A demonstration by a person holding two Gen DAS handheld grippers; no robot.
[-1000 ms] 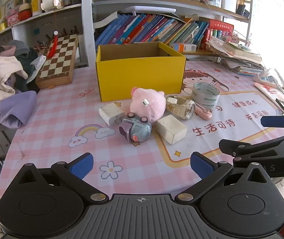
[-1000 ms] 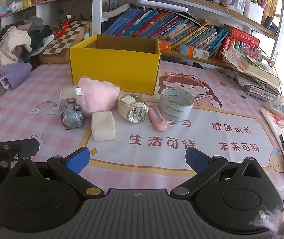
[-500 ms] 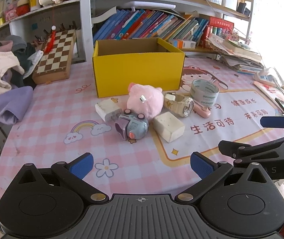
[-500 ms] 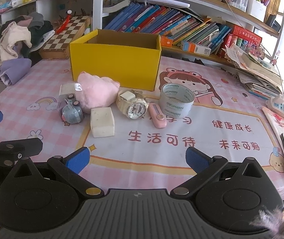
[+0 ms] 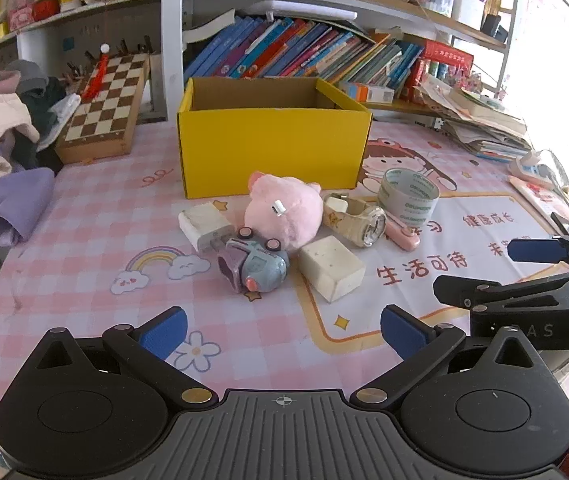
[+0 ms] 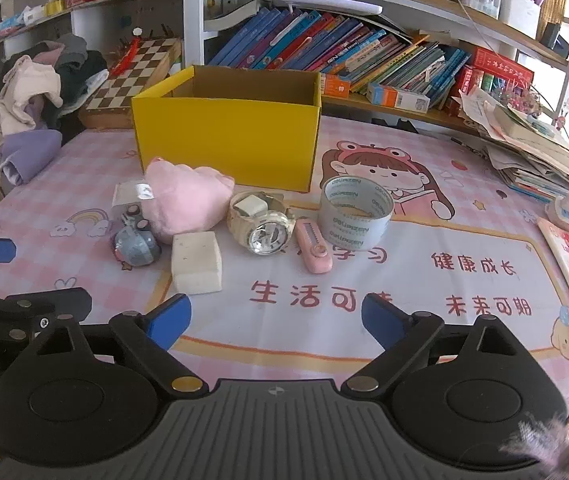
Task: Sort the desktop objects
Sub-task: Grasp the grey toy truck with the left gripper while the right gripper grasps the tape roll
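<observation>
Fingers spread wide and empty on both grippers, with every loose item on the tabletop still outside the yellow box [image 5: 272, 156].

Left gripper [image 5: 280, 330] and right gripper [image 6: 276, 318] hover short of a tight cluster: toy car [image 5: 254, 266] touching plush pig [image 5: 284, 212], white block [image 5: 330, 266] just beside watch [image 6: 262, 222]; pink case [image 6: 314, 250] near tape roll [image 6: 354, 212]. Risk, as I judge it: closing on one piece nudges or drags its neighbour, and the soft pig could slip.

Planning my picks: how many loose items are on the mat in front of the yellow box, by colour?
Pink: 2, plush pig, pink case
White/cream: 3, charger, foam block, watch
Grey-blue: 1, toy car
Clear: 1, tape roll
Total: 7
</observation>
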